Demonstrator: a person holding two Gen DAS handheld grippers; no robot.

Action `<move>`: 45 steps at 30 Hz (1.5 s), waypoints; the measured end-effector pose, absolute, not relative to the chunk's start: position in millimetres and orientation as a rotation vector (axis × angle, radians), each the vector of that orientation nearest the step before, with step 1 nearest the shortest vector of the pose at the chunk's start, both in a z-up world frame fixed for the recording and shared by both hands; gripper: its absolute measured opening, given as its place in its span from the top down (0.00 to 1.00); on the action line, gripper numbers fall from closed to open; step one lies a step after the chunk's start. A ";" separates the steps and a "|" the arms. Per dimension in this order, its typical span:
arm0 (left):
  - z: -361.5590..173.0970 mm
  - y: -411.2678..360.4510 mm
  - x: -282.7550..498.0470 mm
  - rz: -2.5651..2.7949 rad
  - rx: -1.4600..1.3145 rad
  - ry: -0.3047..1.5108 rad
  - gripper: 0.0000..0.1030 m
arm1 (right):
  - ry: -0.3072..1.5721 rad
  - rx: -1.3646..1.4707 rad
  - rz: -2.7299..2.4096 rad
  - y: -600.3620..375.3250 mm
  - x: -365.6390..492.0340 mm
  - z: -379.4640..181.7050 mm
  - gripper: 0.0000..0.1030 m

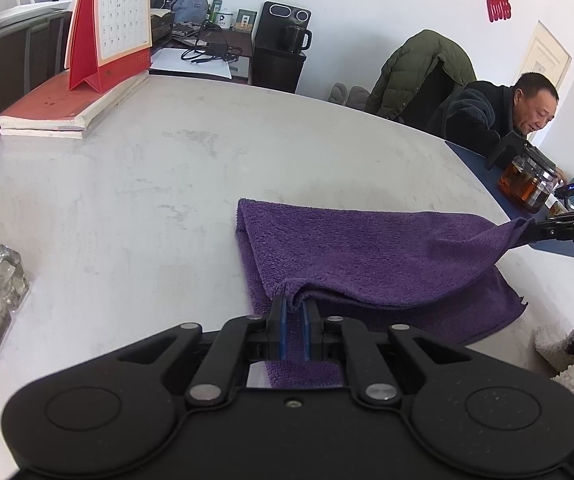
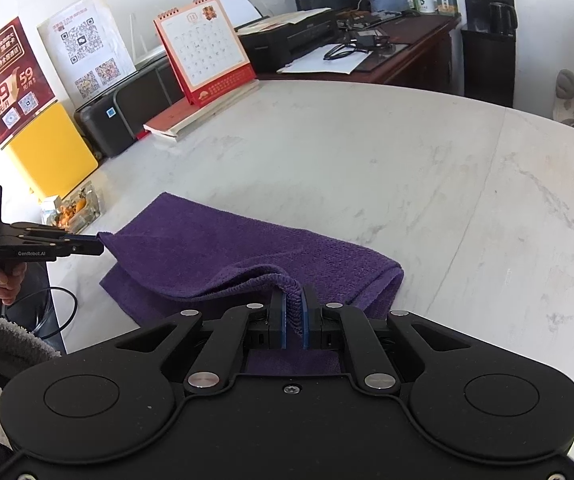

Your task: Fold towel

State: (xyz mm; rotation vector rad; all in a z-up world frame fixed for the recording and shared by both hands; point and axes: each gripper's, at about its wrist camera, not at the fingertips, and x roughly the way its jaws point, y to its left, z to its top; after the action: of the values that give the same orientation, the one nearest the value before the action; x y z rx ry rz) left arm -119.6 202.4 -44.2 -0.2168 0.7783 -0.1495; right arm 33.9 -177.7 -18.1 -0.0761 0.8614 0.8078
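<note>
Two grippers, left gripper [image 1: 295, 312] and right gripper [image 2: 295, 312], pinch the purple towel [image 1: 367, 256] corners; keep them level toward twelve o'clock, matching edges.

The left gripper [image 1: 294, 307] with black arms and blue pads is pinching a near corner of the purple terry towel [image 1: 371, 252], lifting that edge off the pale marbled table [image 1: 159, 184]. At the right edge, the black right gripper [image 1: 537, 227] is clamping the towel's other corner, so the cloth's upper layer is hanging taut between them above its lower layer.
</note>
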 end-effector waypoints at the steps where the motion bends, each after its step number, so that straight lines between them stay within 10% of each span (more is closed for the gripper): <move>1: -44.8 202.9 -119.8 -0.150 -0.218 0.780 0.93 | 0.859 -0.075 0.807 -176.8 31.5 -17.2 0.94; 34: -60.5 192.0 -82.2 -0.085 -0.227 1.006 0.76 | 0.884 -0.065 0.809 -170.1 26.2 -22.5 0.94; 45: -60.1 179.6 -73.8 -0.066 -0.161 1.046 0.91 | 0.891 -0.084 0.806 -169.7 25.5 -28.6 0.94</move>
State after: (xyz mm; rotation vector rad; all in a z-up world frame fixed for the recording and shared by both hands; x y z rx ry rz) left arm -73.8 179.6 -60.1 -0.1611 1.0461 -0.0659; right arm 25.5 -169.7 -28.6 -0.0837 0.8909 0.8059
